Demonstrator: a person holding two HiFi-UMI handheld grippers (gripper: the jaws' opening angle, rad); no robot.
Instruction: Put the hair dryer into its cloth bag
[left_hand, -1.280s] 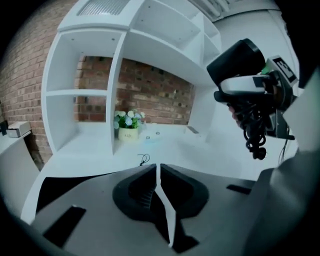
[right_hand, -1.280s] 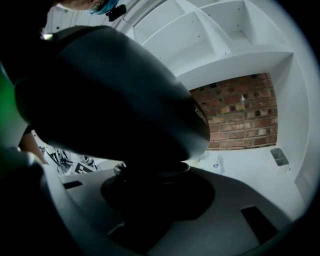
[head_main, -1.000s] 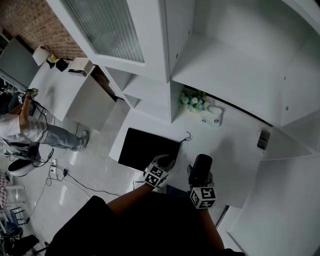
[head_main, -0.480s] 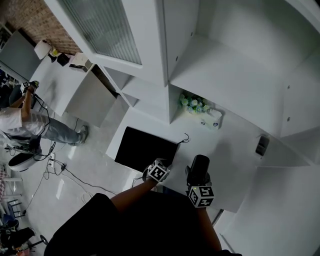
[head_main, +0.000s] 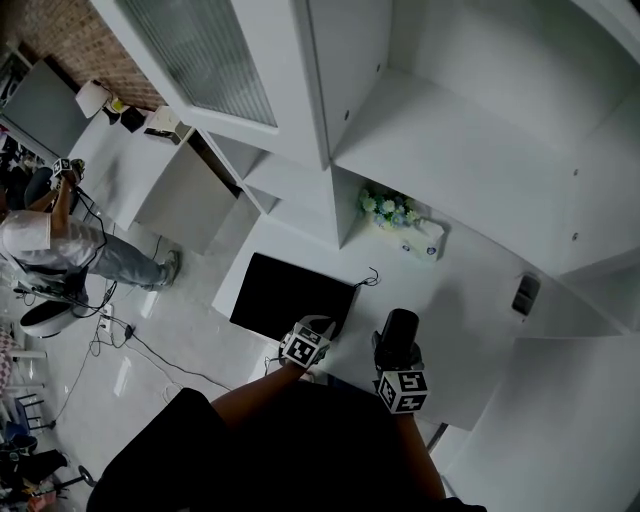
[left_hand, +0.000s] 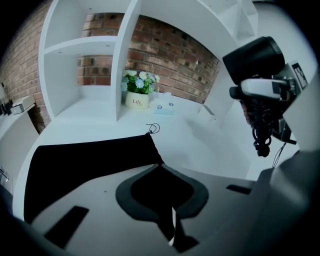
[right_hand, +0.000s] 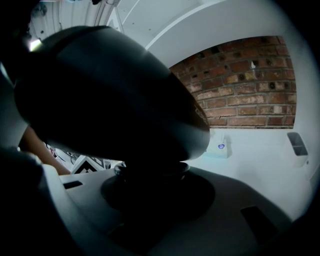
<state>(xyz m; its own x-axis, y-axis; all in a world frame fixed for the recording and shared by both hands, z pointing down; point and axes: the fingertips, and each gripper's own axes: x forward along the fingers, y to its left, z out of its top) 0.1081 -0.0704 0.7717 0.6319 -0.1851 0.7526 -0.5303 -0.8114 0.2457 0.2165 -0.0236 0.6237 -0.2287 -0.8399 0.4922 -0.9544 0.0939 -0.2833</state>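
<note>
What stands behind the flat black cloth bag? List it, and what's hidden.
Behind the flat black cloth bag stand a white pot of flowers and a small white box, against a brick wall. The left tool, jaws just closed on the bag's corner, covers its near edge.

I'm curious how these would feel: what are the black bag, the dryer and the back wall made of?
The bag looks like soft matte black cloth; it lies flat and limp, with a thin drawstring at its corner. The dryer is probably hard plastic, smooth black with a dull sheen. The back wall is brick: rough reddish blocks with pale mortar lines.
</note>
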